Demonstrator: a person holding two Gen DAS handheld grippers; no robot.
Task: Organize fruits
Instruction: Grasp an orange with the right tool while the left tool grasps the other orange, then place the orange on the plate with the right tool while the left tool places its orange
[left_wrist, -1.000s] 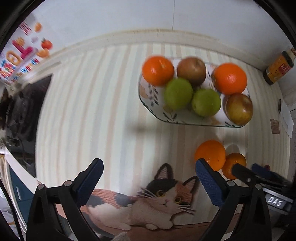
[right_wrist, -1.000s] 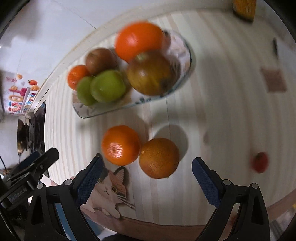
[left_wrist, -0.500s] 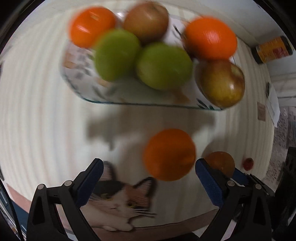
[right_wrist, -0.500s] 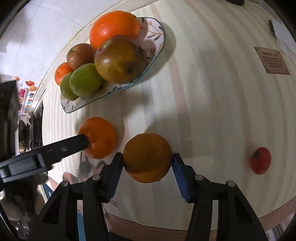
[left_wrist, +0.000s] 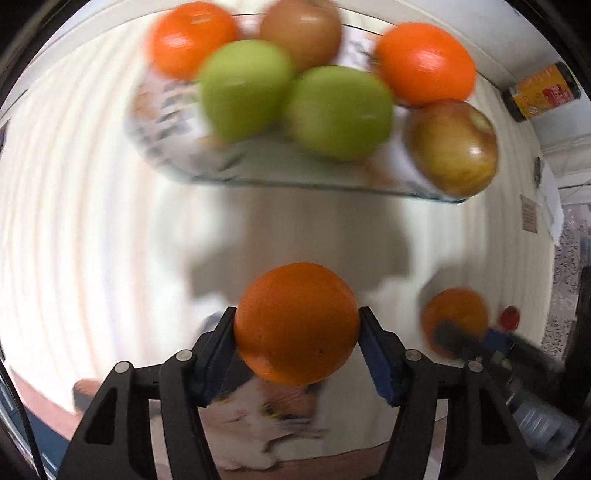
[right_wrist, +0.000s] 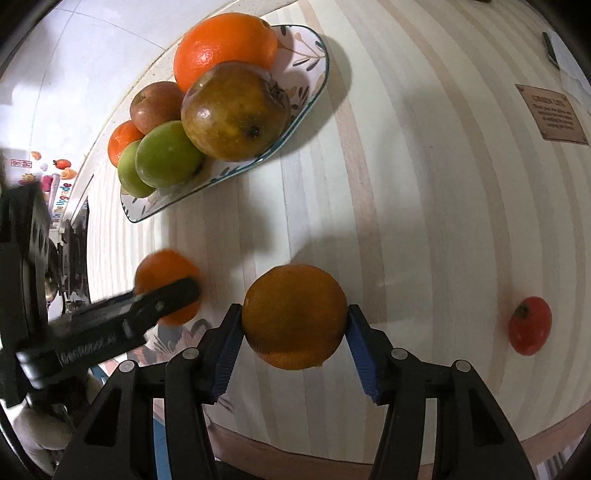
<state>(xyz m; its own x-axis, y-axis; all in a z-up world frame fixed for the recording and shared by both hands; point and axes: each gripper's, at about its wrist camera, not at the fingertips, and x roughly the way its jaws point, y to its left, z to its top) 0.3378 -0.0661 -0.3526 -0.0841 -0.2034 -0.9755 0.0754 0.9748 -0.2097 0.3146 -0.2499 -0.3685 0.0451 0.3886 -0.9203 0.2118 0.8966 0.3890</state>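
A bright orange (left_wrist: 297, 323) sits squeezed between the pads of the left gripper (left_wrist: 296, 350). The right gripper (right_wrist: 294, 341) clamps a duller orange (right_wrist: 294, 317) in the same way. Ahead of both jaws, the plate (right_wrist: 314, 88) carries six fruits: two oranges, two green, two brownish. A small red fruit (right_wrist: 529, 325) lies to the right of the right jaws.

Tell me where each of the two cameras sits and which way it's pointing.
Left wrist: on the left gripper, looking past its held orange to the fruit plate.
Right wrist: on the right gripper, gripping a duller orange, small red fruit at right.
Shared: plate, both oranges; each shows the other gripper.
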